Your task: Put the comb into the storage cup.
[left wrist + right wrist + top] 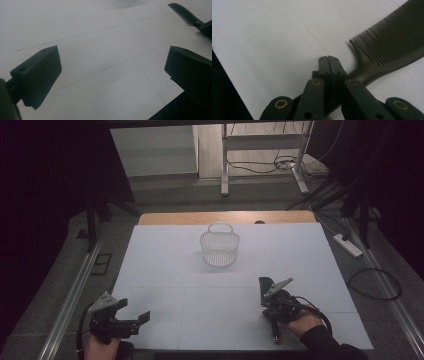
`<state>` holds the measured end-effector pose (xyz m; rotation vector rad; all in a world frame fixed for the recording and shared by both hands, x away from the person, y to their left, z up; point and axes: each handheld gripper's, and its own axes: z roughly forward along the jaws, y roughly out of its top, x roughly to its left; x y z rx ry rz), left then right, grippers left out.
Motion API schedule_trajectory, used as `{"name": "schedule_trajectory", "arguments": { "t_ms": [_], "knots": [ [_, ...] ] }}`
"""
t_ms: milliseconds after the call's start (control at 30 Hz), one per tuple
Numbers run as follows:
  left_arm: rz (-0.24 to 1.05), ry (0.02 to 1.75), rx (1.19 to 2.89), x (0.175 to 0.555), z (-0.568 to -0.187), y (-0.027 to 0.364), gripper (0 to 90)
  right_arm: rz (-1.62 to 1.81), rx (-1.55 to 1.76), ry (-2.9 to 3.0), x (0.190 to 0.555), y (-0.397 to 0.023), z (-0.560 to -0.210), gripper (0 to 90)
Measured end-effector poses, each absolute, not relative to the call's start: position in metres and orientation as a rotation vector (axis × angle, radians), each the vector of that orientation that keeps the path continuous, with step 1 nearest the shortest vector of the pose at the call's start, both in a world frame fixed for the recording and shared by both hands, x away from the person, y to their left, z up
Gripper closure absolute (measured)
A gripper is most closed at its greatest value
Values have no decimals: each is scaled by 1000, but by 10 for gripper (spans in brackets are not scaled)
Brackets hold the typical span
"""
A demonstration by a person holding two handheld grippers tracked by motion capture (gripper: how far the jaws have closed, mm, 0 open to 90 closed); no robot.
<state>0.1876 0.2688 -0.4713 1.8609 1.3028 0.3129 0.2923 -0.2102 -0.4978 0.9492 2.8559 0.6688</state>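
The table (165,270) carried a white sheet marked by faint grid lines, with a strip of bare wood along its far edge. Around it lay grey floor: a metal rail (70,295) ran along the left side, a white desk frame (260,150) with loose cables stood beyond the far edge, and a white power strip (347,245) lay at the right.

At the near left corner, the left gripper (135,317) was held low over the sheet, its jaws wide apart with nothing between them; the left gripper view showed bare sheet in the gap. A white wire basket (220,247) with a raised loop handle stood upright at mid-table toward the far edge, well apart from both grippers. At the near right, the right gripper (272,295) had its jaws pressed together on the handle of a dark comb (392,42). The comb was a flat blade with a row of fine, close-set teeth along one edge, narrowing to a slim handle, and it reached forward from the jaws, over the sheet.

The handle's gripped stretch was hidden behind the jaws, the blade's far end was cut off by the right gripper view's edge, and whether the blade touched the sheet could not be made out.
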Motion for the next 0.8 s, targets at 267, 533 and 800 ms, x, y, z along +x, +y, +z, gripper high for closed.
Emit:
{"name": "schedule_trajectory", "arguments": {
  "t_ms": [267, 533, 800],
  "knots": [
    [311, 1306, 1859, 188, -471, 269, 16, 646, 970, 2882, 291, -212, -501, 891],
    [312, 1309, 1859, 188, -471, 269, 17, 633, 1000, 2878, 293, -221, -500, 891],
    [310, 1312, 1858, 188, -471, 269, 18, 610, 1040, 2840, 297, -235, -498, 891]
  ]
}}
